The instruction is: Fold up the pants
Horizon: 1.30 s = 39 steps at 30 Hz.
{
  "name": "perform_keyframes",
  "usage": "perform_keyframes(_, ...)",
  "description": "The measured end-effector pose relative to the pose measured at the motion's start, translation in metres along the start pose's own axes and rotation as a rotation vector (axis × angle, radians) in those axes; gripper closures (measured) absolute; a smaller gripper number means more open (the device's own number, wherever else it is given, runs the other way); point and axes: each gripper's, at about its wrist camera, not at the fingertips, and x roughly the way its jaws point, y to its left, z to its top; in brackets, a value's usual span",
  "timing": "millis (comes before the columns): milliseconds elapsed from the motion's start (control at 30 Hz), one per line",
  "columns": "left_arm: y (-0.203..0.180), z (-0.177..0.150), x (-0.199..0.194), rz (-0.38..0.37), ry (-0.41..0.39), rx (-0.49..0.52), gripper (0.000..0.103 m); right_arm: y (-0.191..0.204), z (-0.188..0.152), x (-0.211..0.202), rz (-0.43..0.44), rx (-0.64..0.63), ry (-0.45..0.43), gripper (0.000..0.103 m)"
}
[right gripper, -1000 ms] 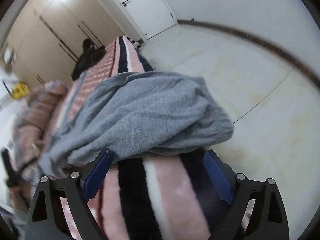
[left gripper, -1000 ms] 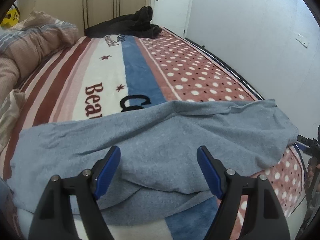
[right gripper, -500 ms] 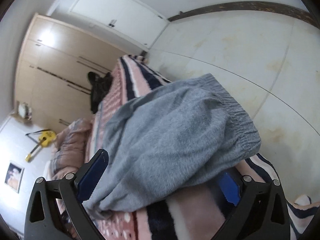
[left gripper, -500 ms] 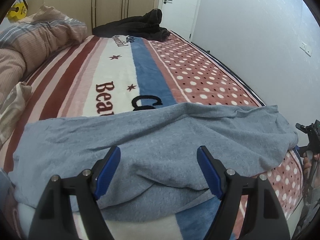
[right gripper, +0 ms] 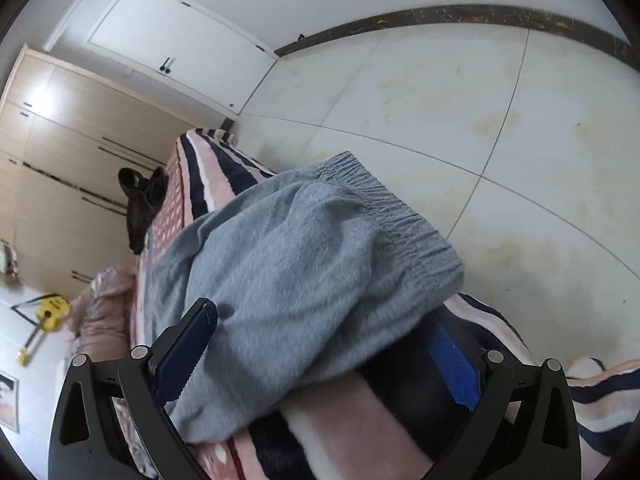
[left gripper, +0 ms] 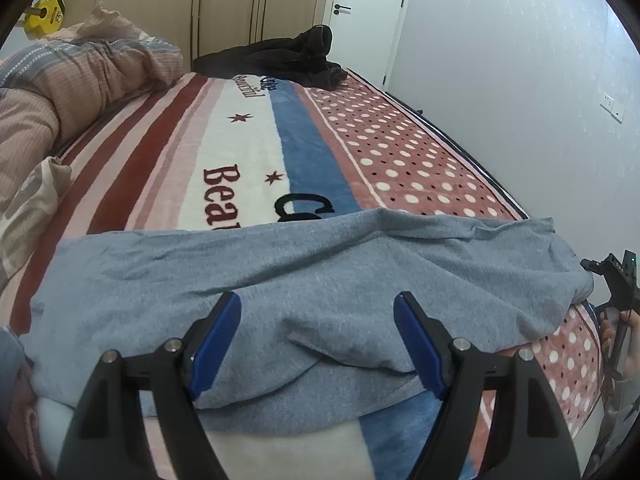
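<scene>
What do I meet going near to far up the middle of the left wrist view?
Left claw with its blue pads → crumpled grey fabric pants → striped fleece blanket with lettering and stars → heap of black clothing → beige wardrobe doors.

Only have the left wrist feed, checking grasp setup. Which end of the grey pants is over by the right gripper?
Observer: The gathered elastic waistband of the grey knit pants; it overhangs the bed edge.
Operator: Right jaws clamped on it?
Observer: No. The right gripper has just been opening its jaws; they stand wide with cloth between them, and the pads are not pressing on it.
Operator: What's below that end?
Observer: The navy, pink and white striped fleece blanket drapes down the bed's side, with pale floor tiles beyond.
</scene>
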Motion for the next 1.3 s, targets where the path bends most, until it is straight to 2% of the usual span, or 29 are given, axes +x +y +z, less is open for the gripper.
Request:
perform_keyframes(167,0.004,0.000,0.000,-0.001,-0.007,-0.018,0.027,0.003,0.010,0.014,0.048,0.036,0.000,0.002)
perform_keyframes(267,0.006,-0.001,0.000,0.002,-0.007,-0.021,0.027,0.003,0.019,0.026,0.039,0.061,-0.002,0.012)
perform_keyframes(367,0.008,-0.001,0.001,0.005,-0.005,-0.022,0.027,0.007,0.022,0.027,0.035,0.048,-0.025,0.038)
perform_keyframes(433,0.010,-0.002,0.000,0.006,-0.007,-0.027,0.027,0.017,0.021,0.022,0.057,-0.003,-0.052,0.068)
perform_keyframes(500,0.013,-0.004,-0.003,0.008,-0.012,-0.037,0.027,0.044,0.019,0.011,0.069,-0.122,-0.112,0.084)
perform_keyframes(567,0.016,-0.005,-0.007,0.012,-0.018,-0.046,0.027,0.078,0.016,-0.004,0.087,-0.247,-0.187,0.091)
perform_keyframes(667,0.023,-0.011,-0.017,0.018,-0.033,-0.060,0.027,0.136,0.001,-0.023,0.149,-0.417,-0.254,0.095)
perform_keyframes(767,0.033,-0.016,-0.026,0.030,-0.045,-0.082,0.027,0.201,-0.031,-0.030,0.222,-0.589,-0.264,0.096)
perform_keyframes(867,0.046,-0.025,-0.035,0.038,-0.051,-0.112,0.027,0.265,-0.076,-0.021,0.298,-0.756,-0.218,0.096)
perform_keyframes(967,0.059,-0.034,-0.043,0.043,-0.054,-0.141,0.027,0.322,-0.131,0.000,0.330,-0.928,-0.154,0.097)
perform_keyframes(1100,0.074,-0.046,-0.051,0.052,-0.061,-0.177,0.027,0.373,-0.210,0.050,0.280,-1.148,-0.047,0.097)
perform_keyframes(1167,0.081,-0.051,-0.054,0.054,-0.064,-0.196,0.027,0.378,-0.244,0.078,0.231,-1.208,0.013,0.097)
perform_keyframes(1300,0.093,-0.057,-0.055,0.057,-0.062,-0.219,0.027,0.369,-0.280,0.120,0.143,-1.284,0.079,0.096)
